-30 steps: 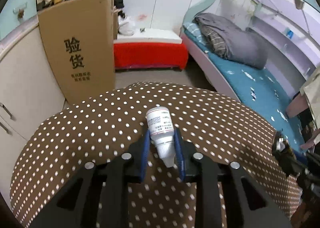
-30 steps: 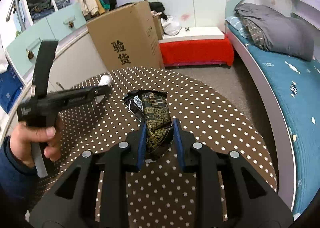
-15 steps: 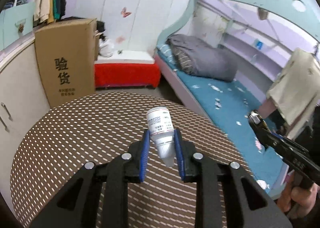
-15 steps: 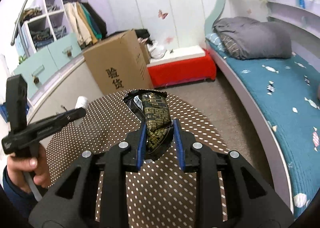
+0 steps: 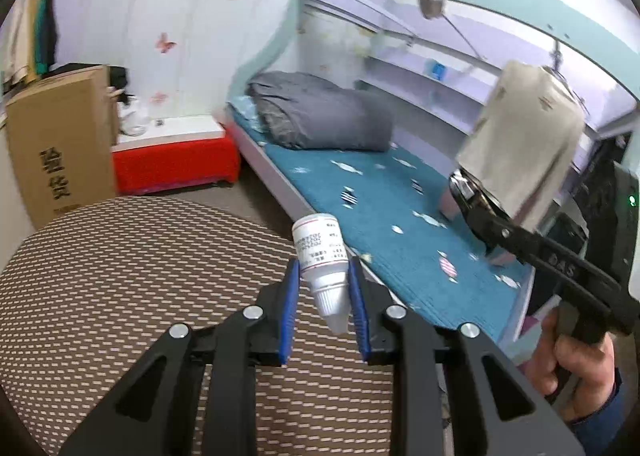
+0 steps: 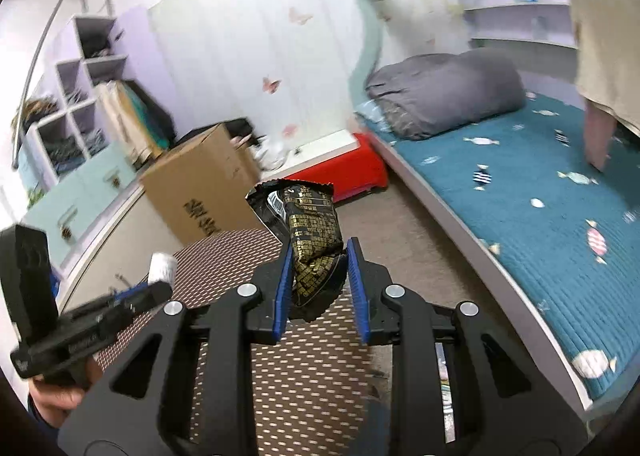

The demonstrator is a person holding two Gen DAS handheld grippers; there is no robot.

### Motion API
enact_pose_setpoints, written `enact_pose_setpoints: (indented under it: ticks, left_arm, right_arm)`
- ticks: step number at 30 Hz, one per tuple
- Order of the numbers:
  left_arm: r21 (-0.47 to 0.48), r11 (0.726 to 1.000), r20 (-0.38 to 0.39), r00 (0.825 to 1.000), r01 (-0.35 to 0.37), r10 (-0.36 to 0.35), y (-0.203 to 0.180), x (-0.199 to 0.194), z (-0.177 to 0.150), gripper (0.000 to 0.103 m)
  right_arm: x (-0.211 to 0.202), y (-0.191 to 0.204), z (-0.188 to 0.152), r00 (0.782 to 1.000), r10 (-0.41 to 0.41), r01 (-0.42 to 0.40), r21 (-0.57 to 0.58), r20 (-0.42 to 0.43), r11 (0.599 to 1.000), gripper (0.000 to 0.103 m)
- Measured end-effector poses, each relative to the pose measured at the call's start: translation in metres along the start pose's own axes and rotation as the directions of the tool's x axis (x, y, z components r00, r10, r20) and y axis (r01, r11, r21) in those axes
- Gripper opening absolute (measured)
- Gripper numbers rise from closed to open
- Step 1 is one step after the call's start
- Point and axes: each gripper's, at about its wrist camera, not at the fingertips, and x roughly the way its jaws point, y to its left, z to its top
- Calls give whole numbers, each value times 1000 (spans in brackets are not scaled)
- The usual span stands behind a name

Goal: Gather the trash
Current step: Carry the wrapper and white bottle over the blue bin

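My left gripper (image 5: 325, 276) is shut on a small white dropper bottle (image 5: 322, 256), cap end toward the camera, held up above the right rim of the round brown dotted table (image 5: 120, 256). My right gripper (image 6: 316, 260) is shut on a crumpled black and gold snack wrapper (image 6: 308, 228), held above the table's far edge (image 6: 304, 384). The right gripper also shows at the right of the left wrist view (image 5: 464, 186). The left gripper with the bottle shows at the left of the right wrist view (image 6: 160, 272).
A tall cardboard box (image 5: 60, 144) stands beyond the table on the left. A red bench (image 5: 172, 160) sits by the far wall. A teal bed (image 5: 380, 216) with a grey duvet (image 5: 320, 116) runs along the right. White drawers (image 6: 76, 192) line the left wall.
Both grippers have lifted and swung to the right with their loads. The table has dropped lower in both views and the bed fills more of them.
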Motion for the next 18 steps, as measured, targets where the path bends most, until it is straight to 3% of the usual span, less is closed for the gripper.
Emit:
enact_pose_setpoints:
  ticks: [10,18]
  left_arm:
    - [90,991,-98,991,95,-86,-79,65,-5,24]
    - [131,986,-205,976,105,-77,-111,125,-7,24]
  right_arm:
    - [-2,-93,-15,991,-121,128,157,-48,979,26]
    - [25,-136,-26,981,-151,174,225,-119,959,26]
